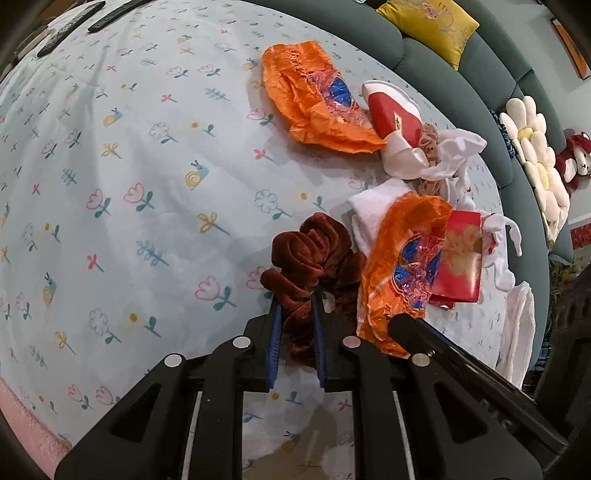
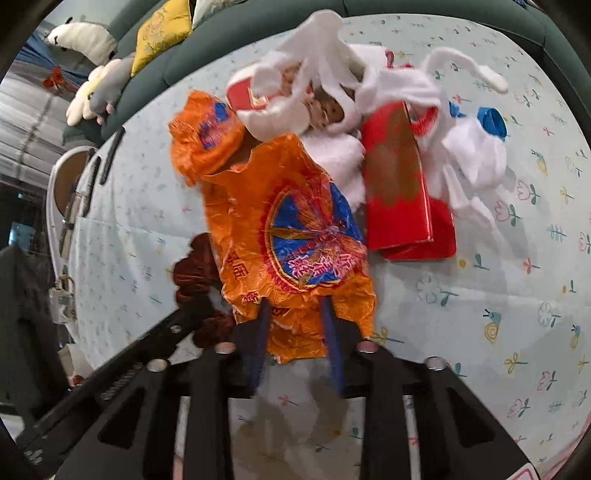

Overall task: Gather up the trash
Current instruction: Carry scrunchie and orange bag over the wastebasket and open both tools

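Note:
My left gripper (image 1: pixel 297 295) is shut on a dark red velvet scrunchie (image 1: pixel 310 254), which also shows at the left of the right wrist view (image 2: pixel 194 269). My right gripper (image 2: pixel 295 306) is shut on the near edge of an orange foil wrapper (image 2: pixel 291 229); the same wrapper lies right of the scrunchie in the left wrist view (image 1: pixel 399 258). A second orange wrapper (image 1: pixel 314 99) lies farther back (image 2: pixel 205 129). Red packets (image 2: pixel 399 192) (image 1: pixel 460 258) and white cloths (image 2: pixel 469 155) (image 1: pixel 450 151) lie beside them on the floral sheet (image 1: pixel 147 184).
A teal sofa edge (image 1: pixel 480 92) runs behind the sheet with a yellow cushion (image 1: pixel 432 22) and flower plush (image 1: pixel 532 147). Dark remote-like bars (image 1: pixel 74 22) lie at the far left. A blue scrap (image 2: pixel 491 120) sits among the white cloths.

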`<state>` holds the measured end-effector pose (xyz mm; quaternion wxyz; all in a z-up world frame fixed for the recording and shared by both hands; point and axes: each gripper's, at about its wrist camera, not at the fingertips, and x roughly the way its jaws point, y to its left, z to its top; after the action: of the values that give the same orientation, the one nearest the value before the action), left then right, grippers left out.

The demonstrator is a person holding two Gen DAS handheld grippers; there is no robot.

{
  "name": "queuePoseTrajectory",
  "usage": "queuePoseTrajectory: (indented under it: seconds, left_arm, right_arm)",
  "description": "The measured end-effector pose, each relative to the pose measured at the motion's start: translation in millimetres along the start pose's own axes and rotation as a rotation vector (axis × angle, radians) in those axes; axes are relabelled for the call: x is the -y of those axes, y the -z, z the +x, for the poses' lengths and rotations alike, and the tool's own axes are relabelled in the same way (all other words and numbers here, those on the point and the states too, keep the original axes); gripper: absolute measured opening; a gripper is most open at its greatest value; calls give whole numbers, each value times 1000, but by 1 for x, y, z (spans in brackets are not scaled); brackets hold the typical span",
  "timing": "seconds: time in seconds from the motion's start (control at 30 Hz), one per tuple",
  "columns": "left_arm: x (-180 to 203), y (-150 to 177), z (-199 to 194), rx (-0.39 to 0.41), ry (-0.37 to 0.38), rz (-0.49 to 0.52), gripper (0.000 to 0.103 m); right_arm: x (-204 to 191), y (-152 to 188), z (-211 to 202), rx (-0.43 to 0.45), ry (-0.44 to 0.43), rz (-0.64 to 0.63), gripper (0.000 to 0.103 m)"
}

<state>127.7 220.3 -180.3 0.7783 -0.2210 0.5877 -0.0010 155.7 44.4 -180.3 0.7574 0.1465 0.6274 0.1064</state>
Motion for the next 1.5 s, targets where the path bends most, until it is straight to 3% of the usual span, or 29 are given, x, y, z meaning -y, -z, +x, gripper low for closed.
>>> queuePoseTrajectory:
  seconds: [0.07, 0.1, 0.17, 0.47, 0.73, 1.07, 1.5]
  left_arm:
    - [-1, 0, -1, 2, -1, 0, 15]
    - [1, 2, -2, 4, -3, 5, 15]
    - [6, 4, -5, 10, -5, 16, 14]
    - [41, 4, -41, 87, -7, 98, 14]
    - [108, 10, -93, 208, 25, 237, 14]
    - [222, 30, -132, 297, 127, 438, 14]
    - [355, 81, -110, 252, 221, 665, 14]
  right_arm:
    - [0, 1, 1, 1, 6, -9, 14]
    - [0, 1, 1, 2, 11, -15, 5]
    - [-2, 2, 0, 5, 22, -35, 2]
    - [-7, 0, -53, 130, 0, -79, 2]
    - [15, -9, -146, 320, -69, -56, 2]
    - [87, -1, -257, 542, -76, 35, 2]
    - [208, 31, -328, 671, 38, 188, 2]
